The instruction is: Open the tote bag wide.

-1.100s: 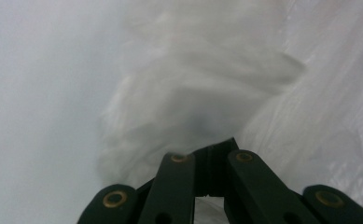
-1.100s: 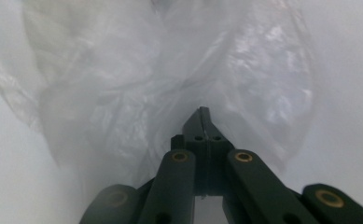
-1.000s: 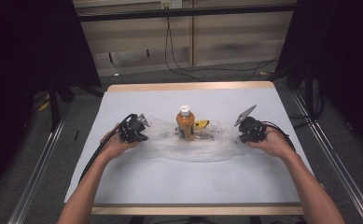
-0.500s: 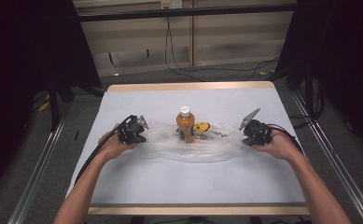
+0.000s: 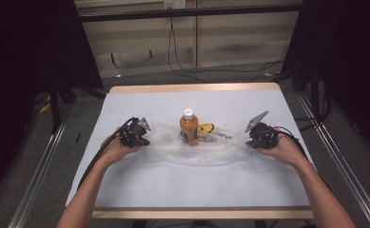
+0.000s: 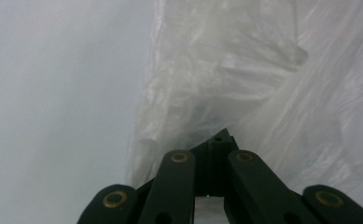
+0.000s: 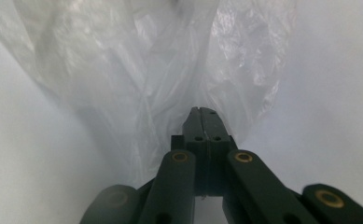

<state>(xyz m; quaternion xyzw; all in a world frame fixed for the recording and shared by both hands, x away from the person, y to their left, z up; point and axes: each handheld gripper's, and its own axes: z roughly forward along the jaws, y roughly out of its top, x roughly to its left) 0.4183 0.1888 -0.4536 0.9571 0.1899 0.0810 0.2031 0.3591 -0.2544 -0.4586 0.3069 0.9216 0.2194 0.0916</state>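
the left gripper is clenched on the left end of the clear plastic bag; in the left gripper view its jaws meet with the film bunched at the tips. the right gripper is likewise clenched on the bag's right end, its jaws pressed flat together with film gathered around them in the right gripper view. the bag lies stretched between them across the middle of the table.

an orange bottle with a white cap stands upright at the bag's far edge, roughly midway between the grippers. just right of it lies a small yellow object, and right of that something dark and thin, too small to make out. whether these sit inside the film or on it cannot be told.

bare white surface is open on the near side of the bag and on the far side up to the wooden edge. both forearms are cut off at the bottom of the high view. in the gripper views the film blurs whatever lies beyond it.
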